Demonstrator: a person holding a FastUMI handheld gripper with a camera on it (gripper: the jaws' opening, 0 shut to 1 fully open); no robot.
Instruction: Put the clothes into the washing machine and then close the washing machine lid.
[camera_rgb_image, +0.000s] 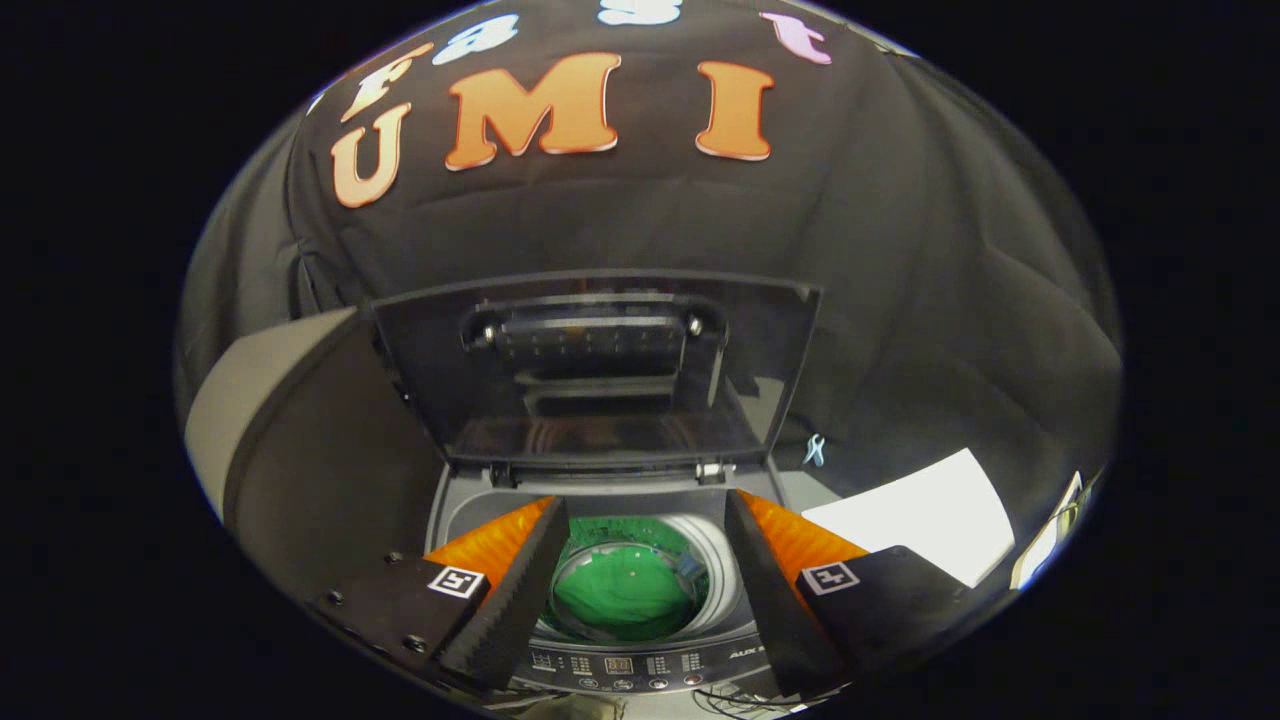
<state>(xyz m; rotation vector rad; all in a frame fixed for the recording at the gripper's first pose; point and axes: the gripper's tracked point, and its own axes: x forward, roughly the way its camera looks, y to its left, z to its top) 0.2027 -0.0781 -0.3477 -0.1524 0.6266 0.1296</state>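
A dark panel (330, 450) with a pale edge stands left of the washing machine (640, 600). The gripper (645, 590) hangs above the machine with its fingers spread wide and holding nothing. Between them, down in the drum (715, 560), lies the green clothing (625, 595). Beyond the fingers the lid (590, 370) stands raised, nearly upright, over the opening. The control panel (640, 665) runs along the near rim. To the right a white sheet (920, 510) lies flat, a small pale blue clip (815, 450) just behind it.
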